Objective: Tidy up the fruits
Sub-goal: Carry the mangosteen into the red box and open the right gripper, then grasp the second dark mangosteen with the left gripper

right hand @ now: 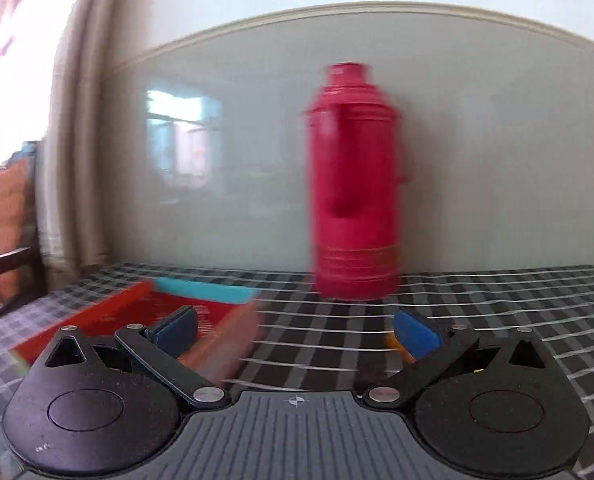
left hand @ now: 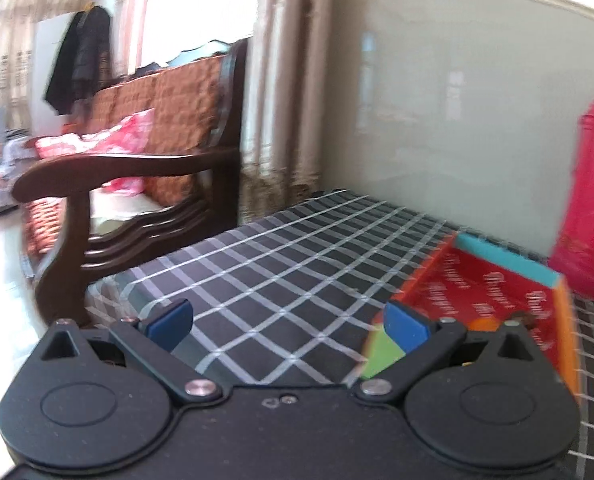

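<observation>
Checked black-and-white tablecloth [left hand: 281,264] spreads ahead of both released, empty grippers, left [left hand: 289,322] and right [right hand: 295,330]. Right of the left jaws, a shallow red cardboard tray [left hand: 469,292] holds a barely visible orange fruit [left hand: 482,323], probably light and bruisable; grip its sides gently.

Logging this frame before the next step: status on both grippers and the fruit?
Left gripper open, empty. Right gripper open, empty. Red tray on checked table; orange item beside right fingers, too blurred to identify. Red thermos stands ahead by wall.
</observation>
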The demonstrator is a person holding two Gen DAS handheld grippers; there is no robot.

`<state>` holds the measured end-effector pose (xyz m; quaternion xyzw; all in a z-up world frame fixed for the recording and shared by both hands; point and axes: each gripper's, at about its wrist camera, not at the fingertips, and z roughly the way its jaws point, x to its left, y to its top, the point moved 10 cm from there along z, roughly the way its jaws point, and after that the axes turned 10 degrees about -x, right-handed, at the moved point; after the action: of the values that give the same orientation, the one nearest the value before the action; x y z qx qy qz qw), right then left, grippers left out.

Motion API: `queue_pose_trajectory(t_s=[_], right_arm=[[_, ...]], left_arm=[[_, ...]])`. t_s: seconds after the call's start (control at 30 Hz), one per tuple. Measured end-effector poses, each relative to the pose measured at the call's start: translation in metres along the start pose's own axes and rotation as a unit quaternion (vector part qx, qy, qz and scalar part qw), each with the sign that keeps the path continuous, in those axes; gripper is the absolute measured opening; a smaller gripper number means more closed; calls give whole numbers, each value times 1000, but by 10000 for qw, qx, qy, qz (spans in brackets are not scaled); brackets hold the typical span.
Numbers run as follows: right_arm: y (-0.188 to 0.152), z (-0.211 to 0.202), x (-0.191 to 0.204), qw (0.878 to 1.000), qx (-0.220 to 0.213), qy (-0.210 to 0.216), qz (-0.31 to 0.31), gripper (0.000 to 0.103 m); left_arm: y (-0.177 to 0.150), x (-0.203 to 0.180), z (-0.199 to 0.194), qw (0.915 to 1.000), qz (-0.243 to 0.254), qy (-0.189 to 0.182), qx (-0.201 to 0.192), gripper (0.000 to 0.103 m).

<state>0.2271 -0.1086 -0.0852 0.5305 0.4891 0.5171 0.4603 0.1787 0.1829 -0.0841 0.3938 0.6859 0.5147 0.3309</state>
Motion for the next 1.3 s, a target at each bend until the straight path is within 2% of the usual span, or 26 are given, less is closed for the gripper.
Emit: queue_pose_trajectory(t_s=[0.1, 0.2, 0.43, 0.6, 0.7, 0.8, 0.9, 1.1, 1.3], right_arm=[[2, -4, -36, 9964, -127, -829, -132, 103], [-1, -7, -71, 9856, -122, -1660, -305, 103], [-11, -20, -156, 9583, 358, -2836, -26, 103], [-14, -32, -191, 9521, 420, -3021, 196, 103], [-16, -40, -198, 9450, 415, -3243, 26, 103], [-11, -46, -206, 9347, 309, -3531, -255, 103], [-7, -52, -212, 9320, 227, -3609, -246, 103], [-5, -60, -229, 9321, 215, -3610, -202, 103], [-2, -68, -243, 9318, 244, -3621, 106, 103]], left_arm=[[4, -27, -7, 9993, 63, -326, -141, 96], [3, -58, -13, 9976, 279, -580, -251, 96], [-3, -135, -34, 9867, 614, -1431, -475, 96], [-15, -193, -50, 9685, 988, -2217, -565, 96], [-28, -230, -59, 9551, 1296, -2615, -510, 93], [-44, -265, -60, 9413, 1507, -3005, -292, 83], [-60, -297, -51, 9305, 1636, -3276, 54, 74], [-82, -337, -32, 9225, 1575, -3476, 579, 68], [-99, -356, -12, 9220, 1530, -3414, 1002, 65]])
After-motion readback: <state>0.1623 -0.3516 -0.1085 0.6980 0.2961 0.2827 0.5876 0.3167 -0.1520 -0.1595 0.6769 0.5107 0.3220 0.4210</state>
